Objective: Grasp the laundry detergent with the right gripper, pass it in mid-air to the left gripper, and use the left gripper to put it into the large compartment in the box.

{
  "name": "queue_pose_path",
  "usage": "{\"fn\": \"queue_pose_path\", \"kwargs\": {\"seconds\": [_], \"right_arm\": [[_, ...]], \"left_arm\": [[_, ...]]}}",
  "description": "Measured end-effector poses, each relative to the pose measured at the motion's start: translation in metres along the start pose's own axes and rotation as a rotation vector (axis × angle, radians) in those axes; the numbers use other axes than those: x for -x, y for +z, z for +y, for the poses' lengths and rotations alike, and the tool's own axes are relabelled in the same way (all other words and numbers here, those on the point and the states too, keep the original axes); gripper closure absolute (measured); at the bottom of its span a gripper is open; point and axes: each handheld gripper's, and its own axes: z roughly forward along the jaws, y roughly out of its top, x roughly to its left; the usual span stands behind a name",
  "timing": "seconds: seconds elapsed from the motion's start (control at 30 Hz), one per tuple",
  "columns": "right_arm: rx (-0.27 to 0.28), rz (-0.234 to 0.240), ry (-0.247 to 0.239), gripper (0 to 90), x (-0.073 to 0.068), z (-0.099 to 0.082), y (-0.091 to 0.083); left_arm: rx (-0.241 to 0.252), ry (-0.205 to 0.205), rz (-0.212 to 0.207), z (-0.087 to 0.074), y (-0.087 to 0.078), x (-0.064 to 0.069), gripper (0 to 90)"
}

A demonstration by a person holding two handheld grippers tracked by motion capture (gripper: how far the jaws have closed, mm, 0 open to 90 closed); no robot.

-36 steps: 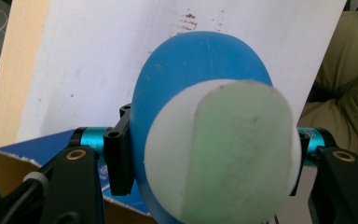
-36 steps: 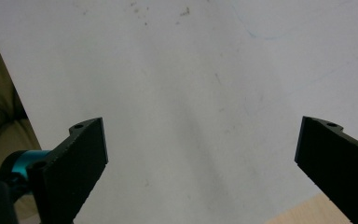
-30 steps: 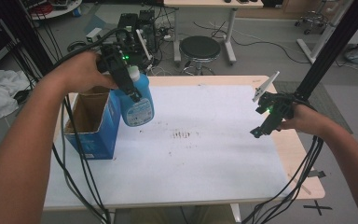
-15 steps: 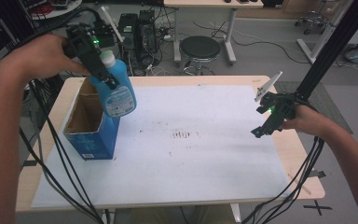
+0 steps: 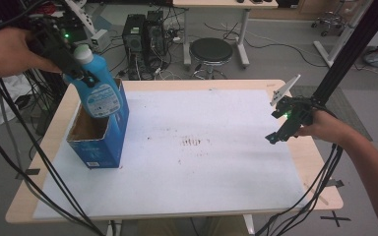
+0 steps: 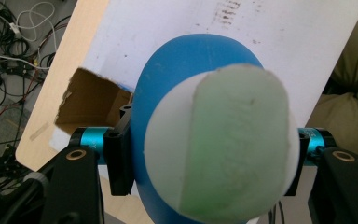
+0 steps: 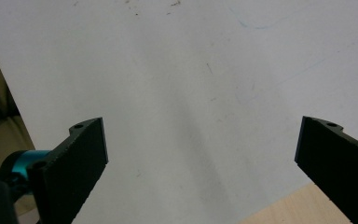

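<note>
A blue bottle (image 5: 100, 97) with a white cap (image 5: 82, 52) hangs tilted over the open top of a blue cardboard box (image 5: 97, 153) at the table's left. My left gripper (image 5: 80, 73) is shut on the bottle just under the cap. In the left gripper view the cap (image 6: 219, 144) and blue shoulder (image 6: 186, 84) sit between the black jaws of my left gripper (image 6: 209, 161), and the box's brown inside (image 6: 91, 100) lies below. My right gripper (image 5: 275, 133) hovers open above the white mat (image 5: 202, 167) at the right. Nothing lies between the wide-apart jaws of my right gripper (image 7: 200, 140).
The box stands on the mat's left edge, close to the wooden table's rim (image 5: 39, 187). Dark smudges (image 5: 193, 142) mark the mat's middle. Behind the table are a black stool (image 5: 210, 49), computer towers (image 5: 140, 29) and loose cables. A black frame post (image 5: 347, 59) rises at the right.
My left gripper has carried the bottle leftward and slightly up, from beside the box's right side to above its opening. The right gripper has stayed put.
</note>
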Motion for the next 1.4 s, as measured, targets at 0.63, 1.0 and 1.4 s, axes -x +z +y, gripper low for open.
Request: {"fn": "queue_pose_path", "kwargs": {"seconds": [0.63, 1.0, 1.4], "right_arm": [[-0.001, -0.008, 0.019, 1.4, 0.001, 0.0, 0.001], [-0.005, -0.003, 0.017, 1.4, 0.001, -0.001, 0.008], [-0.006, 0.012, 0.024, 1.4, 0.001, -0.005, 0.017]], "left_arm": [[-0.052, -0.032, 0.01, -0.041, 0.028, -0.023, 38.2], [-0.087, -0.019, -0.009, -0.055, 0.083, -0.029, 38.3], [-0.143, -0.023, -0.039, -0.066, 0.125, -0.032, 38.2]]}}
